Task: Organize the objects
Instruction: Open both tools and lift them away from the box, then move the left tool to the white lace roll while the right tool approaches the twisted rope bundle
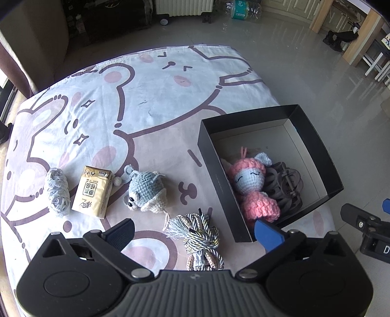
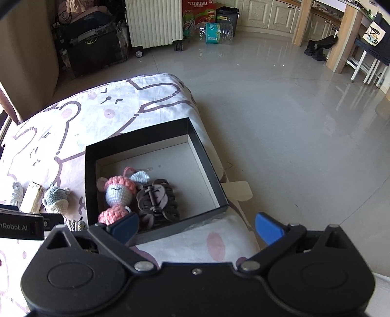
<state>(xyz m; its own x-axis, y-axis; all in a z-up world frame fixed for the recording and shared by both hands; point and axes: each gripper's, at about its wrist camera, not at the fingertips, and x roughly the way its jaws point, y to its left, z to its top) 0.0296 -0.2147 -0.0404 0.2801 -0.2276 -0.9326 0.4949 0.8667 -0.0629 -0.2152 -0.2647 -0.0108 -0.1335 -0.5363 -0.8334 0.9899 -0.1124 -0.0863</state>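
A black box (image 1: pixel 209 156) (image 2: pixel 90 185) sits on the table's right side, holding a pink crochet doll (image 1: pixel 251 183) (image 2: pixel 117 195) and a dark hair claw (image 1: pixel 285 187) (image 2: pixel 156 202). My left gripper (image 1: pixel 195 234) is open and empty, above a bundle of twisted cord (image 1: pixel 202 239). Left of the cord lie a grey crochet fish (image 1: pixel 146 192) (image 2: pixel 56 197), a tan tissue pack (image 1: pixel 93 192) (image 2: pixel 31 197) and a pale yarn roll (image 1: pixel 57 192) (image 2: pixel 17 192). My right gripper (image 2: pixel 197 228) is open and empty, by the box's near wall.
The table carries a white cloth with pink cartoon animals (image 1: pixel 146 97) (image 2: pixel 73 117). Its right edge drops to a grey floor (image 2: pixel 292 122). A white radiator (image 2: pixel 153 22), a bottle pack (image 2: pixel 214 33) and a wooden post (image 2: pixel 341 36) stand far off.
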